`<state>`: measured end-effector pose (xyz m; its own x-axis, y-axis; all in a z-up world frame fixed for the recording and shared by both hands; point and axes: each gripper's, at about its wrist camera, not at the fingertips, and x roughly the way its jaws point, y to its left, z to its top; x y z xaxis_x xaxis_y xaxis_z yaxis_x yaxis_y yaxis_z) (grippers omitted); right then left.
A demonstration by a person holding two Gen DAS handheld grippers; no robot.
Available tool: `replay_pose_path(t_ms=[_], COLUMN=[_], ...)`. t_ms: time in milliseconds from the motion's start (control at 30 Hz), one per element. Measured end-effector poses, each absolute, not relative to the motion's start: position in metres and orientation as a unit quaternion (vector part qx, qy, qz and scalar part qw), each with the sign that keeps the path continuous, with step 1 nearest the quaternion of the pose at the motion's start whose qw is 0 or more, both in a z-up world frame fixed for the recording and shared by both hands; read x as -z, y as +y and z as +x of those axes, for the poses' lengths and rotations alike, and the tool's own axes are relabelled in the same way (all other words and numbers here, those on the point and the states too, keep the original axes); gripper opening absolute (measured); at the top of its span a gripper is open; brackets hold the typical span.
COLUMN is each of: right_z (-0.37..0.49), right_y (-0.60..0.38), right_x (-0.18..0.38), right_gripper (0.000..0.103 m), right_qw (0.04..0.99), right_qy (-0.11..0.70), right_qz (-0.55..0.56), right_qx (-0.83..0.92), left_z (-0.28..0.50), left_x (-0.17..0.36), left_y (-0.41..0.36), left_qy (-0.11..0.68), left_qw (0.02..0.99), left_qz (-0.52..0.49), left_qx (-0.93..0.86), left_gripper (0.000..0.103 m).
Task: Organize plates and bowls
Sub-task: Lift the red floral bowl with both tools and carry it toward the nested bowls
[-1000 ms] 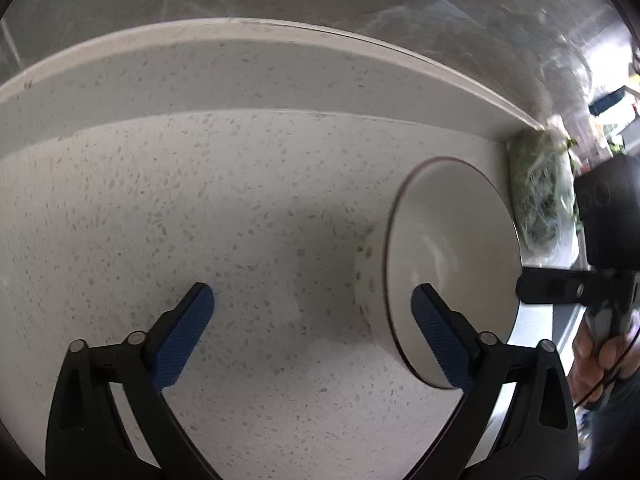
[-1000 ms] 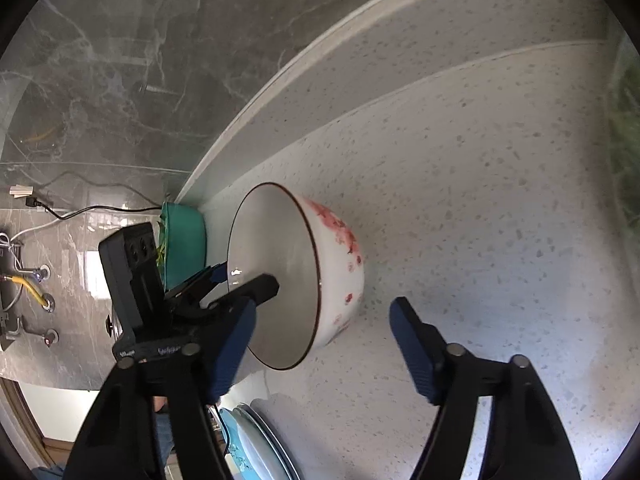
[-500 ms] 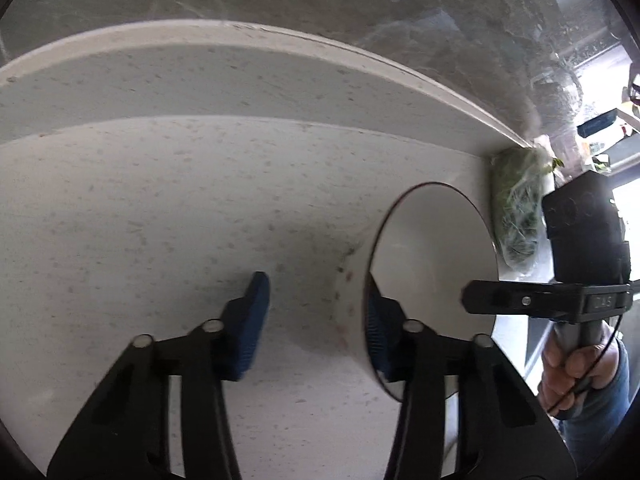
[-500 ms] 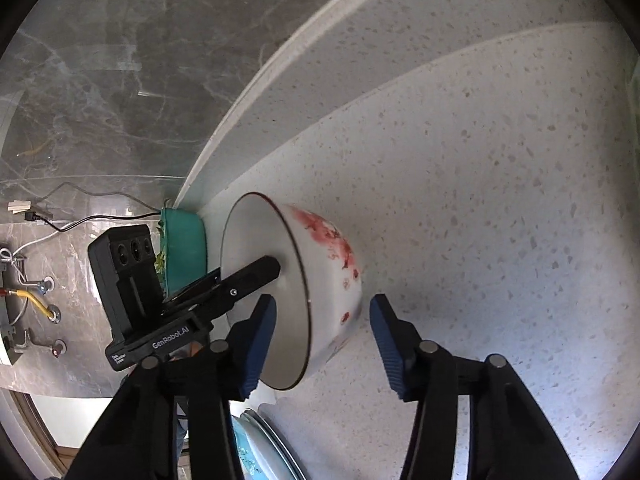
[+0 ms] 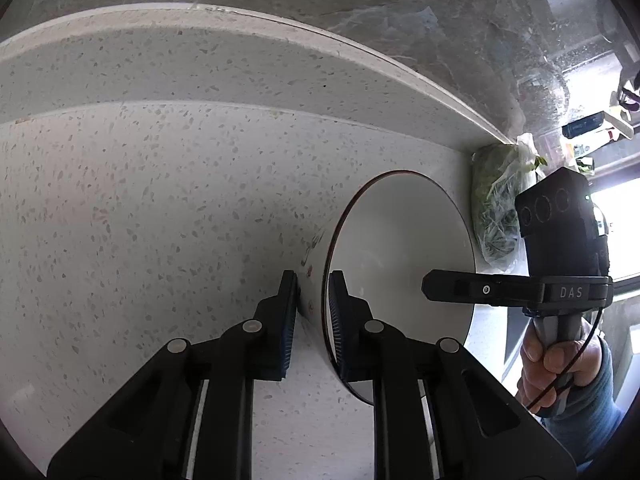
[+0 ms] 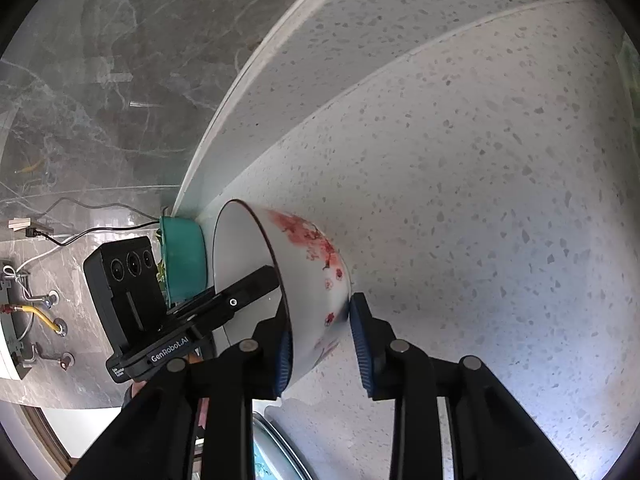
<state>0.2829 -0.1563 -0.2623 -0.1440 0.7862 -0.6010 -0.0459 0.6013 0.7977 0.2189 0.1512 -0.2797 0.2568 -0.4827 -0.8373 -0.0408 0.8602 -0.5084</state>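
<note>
In the left wrist view, lowest in the frame, the left gripper [image 5: 313,312] has its two blue-padded fingers [image 5: 289,320] closing astride the rim of the white ceramic bowl with red blossom print [image 5: 400,264], one pad outside the wall and one inside, and they look pressed on it. In the right wrist view the right gripper [image 6: 322,344] is closing on the opposite wall the same way, its inner pad against the inside and the outer pad touching the wall near the base. The bowl sits on the speckled white stone surface [image 6: 500,220], between the two hands, so both reach it about equally. The left gripper tips down steeply; the right comes in flatter. By my judgement, the coming lift depends on both clamps holding opposite walls. Beyond the bowl, left of centre, stands a teal bowl [image 6: 184,256]; in the other view, at mid right, lies a clear bag of greens [image 5: 496,208].
</note>
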Motion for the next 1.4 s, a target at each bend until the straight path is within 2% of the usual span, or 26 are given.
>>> replay_pose_path(t_ms=[500, 1033, 1400], right_z=[0.282, 0.248, 0.201], right_y=[-0.169, -0.201, -0.231], right_x=[0.258, 0.203, 0.160], right_gripper=[0.031, 0.031, 0.032], right_qw=[0.586, 0.608, 0.628], right_qy=[0.678, 0.653, 0.629], right_qz=[0.292, 0.297, 0.300], right_qx=[-0.335, -0.340, -0.347], left_z=[0.218, 0.192, 0.141], left_x=[0.271, 0.206, 0.156], left_y=[0.140, 0.103, 0.070], left_qy=[0.605, 0.587, 0.572], left_qw=[0.753, 0.769, 0.778], left_qz=[-0.223, -0.204, -0.194], left_qx=[0.132, 0.150, 0.174], left_gripper=[0.013, 0.013, 0.013])
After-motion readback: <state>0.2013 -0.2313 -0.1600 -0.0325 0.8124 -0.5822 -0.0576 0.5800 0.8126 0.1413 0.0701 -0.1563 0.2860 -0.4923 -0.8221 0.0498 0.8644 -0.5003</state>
